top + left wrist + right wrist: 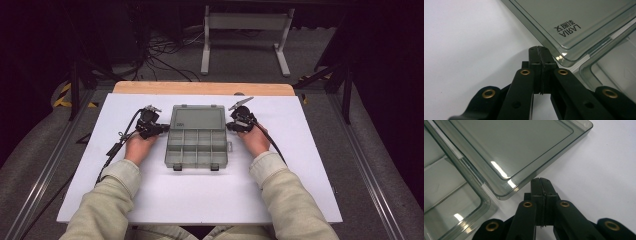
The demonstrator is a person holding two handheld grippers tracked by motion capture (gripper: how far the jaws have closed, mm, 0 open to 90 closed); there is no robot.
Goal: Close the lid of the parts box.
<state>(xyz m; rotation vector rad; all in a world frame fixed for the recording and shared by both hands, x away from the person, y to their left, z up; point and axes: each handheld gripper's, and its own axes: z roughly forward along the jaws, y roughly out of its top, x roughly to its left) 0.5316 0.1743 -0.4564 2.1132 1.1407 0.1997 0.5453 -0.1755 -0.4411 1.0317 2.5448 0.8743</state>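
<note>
The right gripper (541, 181) rises from the bottom edge, its two black jaws pressed together with nothing between them. Their tips sit just beside the rounded corner of a smoky clear plastic lid (506, 147), which lies flat and open on the white worktop (604, 175); whether they touch its rim is hard to tell. At the left the lid joins the box's tray (446, 202), where thin dividers mark off compartments.

Contents of the organizer box (196, 145) compartments too small to tell; far lid (579, 22) edges cropped.
</note>
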